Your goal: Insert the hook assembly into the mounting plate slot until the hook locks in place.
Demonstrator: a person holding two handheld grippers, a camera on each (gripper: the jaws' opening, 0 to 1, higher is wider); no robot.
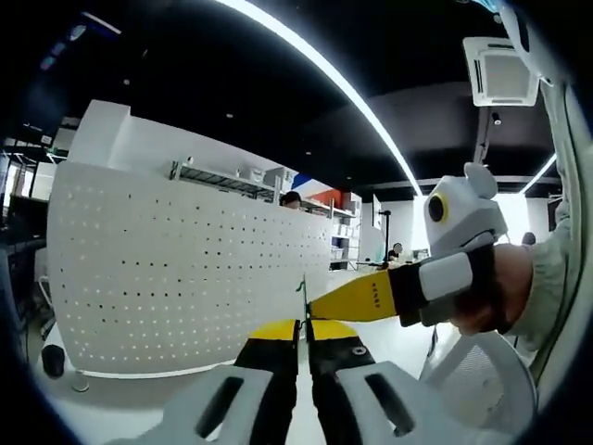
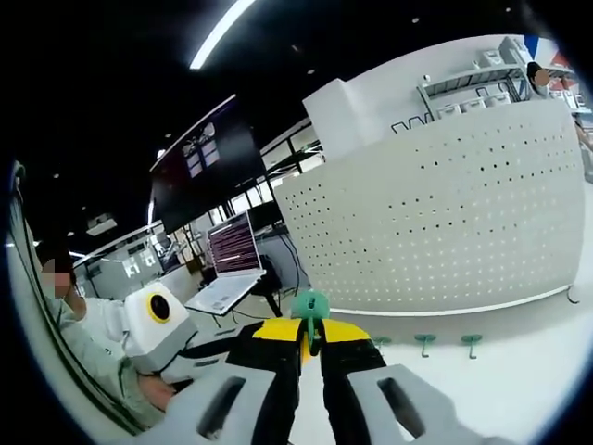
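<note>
Yellow-tipped jaws of the left gripper (image 1: 302, 326) are seen at the bottom centre of the left gripper view, pressed nearly together on a thin green hook (image 1: 301, 289) that projects just above their tips. The right gripper (image 1: 320, 298) enters from the right of that frame, held by a hand (image 1: 505, 295), its yellow tip meeting the hook from the side. Behind them, the white perforated mounting plate (image 1: 185, 269) is spread across the left and centre of the frame, standing upright on a white table (image 1: 120, 403).

In the right gripper view, the right gripper's jaws are clenched on the green hook (image 2: 309, 306) at lower centre. Two more green hooks (image 2: 448, 343) are seen lying on the table (image 2: 519, 371) beyond, at lower right, near the plate's foot. The mounting plate (image 2: 445, 213) occupies the right half. A laptop (image 2: 227, 269) stands at centre left.
</note>
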